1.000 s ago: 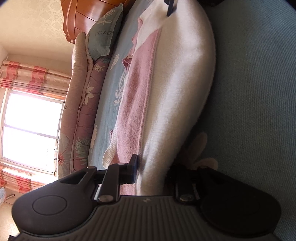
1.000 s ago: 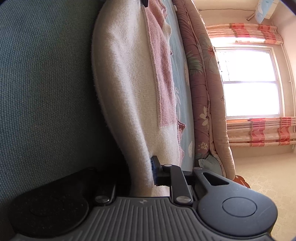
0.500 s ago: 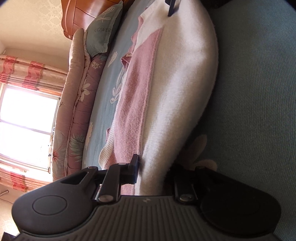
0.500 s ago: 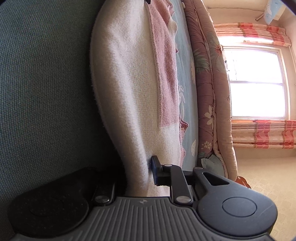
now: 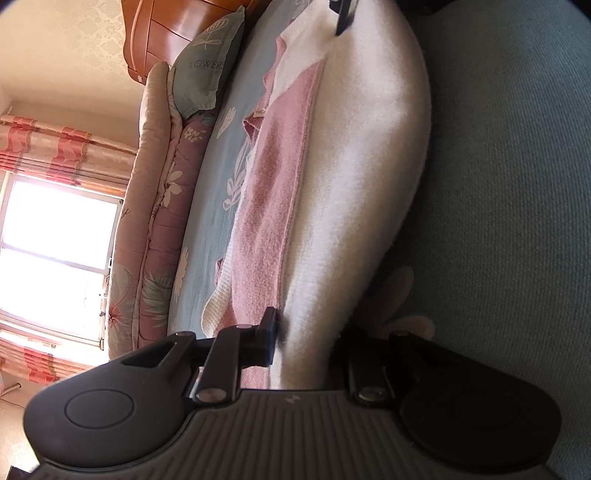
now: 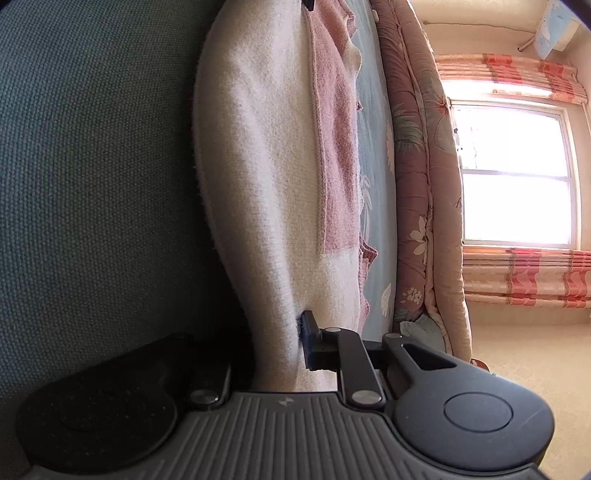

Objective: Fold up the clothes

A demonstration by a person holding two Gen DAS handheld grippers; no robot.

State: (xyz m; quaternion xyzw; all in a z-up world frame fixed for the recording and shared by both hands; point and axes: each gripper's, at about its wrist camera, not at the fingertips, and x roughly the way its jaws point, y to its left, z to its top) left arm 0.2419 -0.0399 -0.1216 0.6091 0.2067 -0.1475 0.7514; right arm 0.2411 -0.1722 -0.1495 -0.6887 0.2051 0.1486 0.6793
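Observation:
A cream and pink knitted sweater [image 5: 354, 177] lies stretched along the blue bedsheet [image 5: 517, 184], its cream edge rolled up in a fold. My left gripper [image 5: 306, 343] is shut on one end of that fold. The sweater [image 6: 266, 177] also fills the right wrist view, where my right gripper [image 6: 277, 350] is shut on the opposite end. Each wrist view shows the other gripper's dark finger tip at the top edge, on the far end of the garment. The lower finger of each gripper is hidden in shadow under the cloth.
A rolled floral quilt [image 5: 155, 236] runs along the far side of the bed, also seen as the quilt [image 6: 424, 184] in the right view. A blue pillow [image 5: 207, 70] and wooden headboard [image 5: 173, 33] sit at one end. A bright window [image 6: 517, 173] with pink curtains is beyond.
Both grippers keep their hold on the sweater. The views have shifted slightly, with the cream fold rolled a little further over the sheet.

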